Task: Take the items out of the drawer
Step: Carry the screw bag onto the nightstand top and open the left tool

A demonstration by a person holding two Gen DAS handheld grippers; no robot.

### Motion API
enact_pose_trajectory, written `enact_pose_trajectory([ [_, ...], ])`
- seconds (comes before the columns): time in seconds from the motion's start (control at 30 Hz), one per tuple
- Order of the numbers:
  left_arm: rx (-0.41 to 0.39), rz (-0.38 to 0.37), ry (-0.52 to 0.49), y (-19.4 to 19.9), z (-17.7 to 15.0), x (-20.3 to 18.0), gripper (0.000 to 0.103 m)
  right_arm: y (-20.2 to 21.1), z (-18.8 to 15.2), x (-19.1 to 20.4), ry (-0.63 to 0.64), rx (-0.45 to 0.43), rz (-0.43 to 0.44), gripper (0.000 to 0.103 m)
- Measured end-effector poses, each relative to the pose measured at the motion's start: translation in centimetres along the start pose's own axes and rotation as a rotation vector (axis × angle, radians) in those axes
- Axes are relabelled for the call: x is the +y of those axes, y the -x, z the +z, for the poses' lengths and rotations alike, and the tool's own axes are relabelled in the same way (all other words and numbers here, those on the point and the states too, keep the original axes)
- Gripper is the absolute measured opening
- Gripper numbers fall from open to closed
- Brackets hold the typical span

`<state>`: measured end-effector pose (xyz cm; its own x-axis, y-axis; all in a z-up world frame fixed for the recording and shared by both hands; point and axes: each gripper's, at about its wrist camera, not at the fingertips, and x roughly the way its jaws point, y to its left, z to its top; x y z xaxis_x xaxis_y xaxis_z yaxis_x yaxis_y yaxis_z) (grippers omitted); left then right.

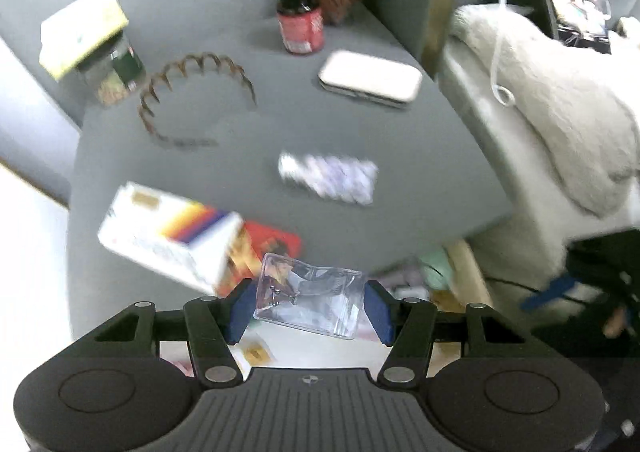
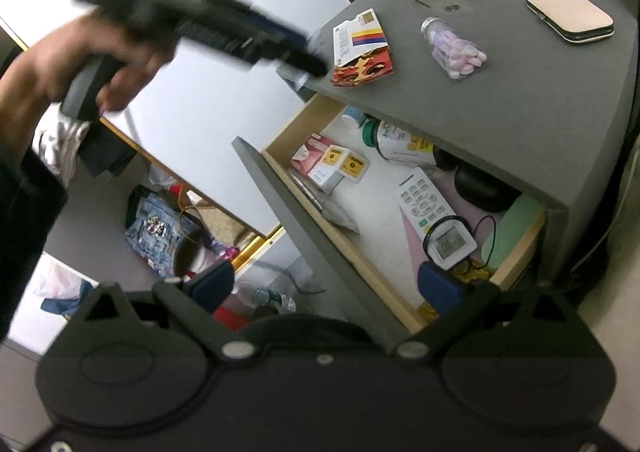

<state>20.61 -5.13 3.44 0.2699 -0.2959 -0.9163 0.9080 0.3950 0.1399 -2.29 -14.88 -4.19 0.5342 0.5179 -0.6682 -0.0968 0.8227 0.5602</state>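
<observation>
My left gripper [image 1: 308,306] is shut on a small clear plastic bag [image 1: 310,298], held at the near left edge of the grey nightstand top [image 1: 360,131]. From the right wrist view the left gripper [image 2: 308,63] hovers by that edge. My right gripper [image 2: 326,288] is open and empty, above the front of the open drawer [image 2: 360,264]. The drawer holds a white remote [image 2: 424,203], a digital timer [image 2: 450,246], a green-capped bottle [image 2: 396,141], small boxes [image 2: 328,163] and a green case [image 2: 510,230].
On the top lie a white box [image 1: 168,236] on a red packet [image 1: 268,248], a vial of purple pills [image 1: 328,177], a brown comb headband [image 1: 192,95], a cream case [image 1: 370,77], a red iron bottle [image 1: 300,17] and jars. A bed [image 1: 540,111] stands right.
</observation>
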Motion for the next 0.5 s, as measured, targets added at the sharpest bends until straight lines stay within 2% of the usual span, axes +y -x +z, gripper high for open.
enact_pose_trajectory([
  [0.07,-0.007,-0.013,-0.021,-0.6,1.2,-0.1,0.053,0.1,0.0,-0.1,-0.006,-0.002,-0.001,0.099],
  [0.2,0.081,-0.029,-0.06,-5.7,3.2,-2.3,0.053,0.2,0.0,-0.5,-0.022,-0.006,-0.003,0.099],
  [0.3,0.112,-0.035,-0.098,-8.6,4.1,-4.1,0.055,0.1,0.1,-0.6,-0.025,-0.005,-0.001,0.099],
  [0.4,0.072,-0.056,-0.057,-8.9,5.3,-3.9,0.054,0.1,0.0,-0.7,-0.027,-0.003,0.003,0.099],
  [0.5,0.061,-0.044,-0.055,-9.3,6.5,-3.6,0.054,0.1,0.1,-0.8,-0.029,-0.002,0.004,0.099],
])
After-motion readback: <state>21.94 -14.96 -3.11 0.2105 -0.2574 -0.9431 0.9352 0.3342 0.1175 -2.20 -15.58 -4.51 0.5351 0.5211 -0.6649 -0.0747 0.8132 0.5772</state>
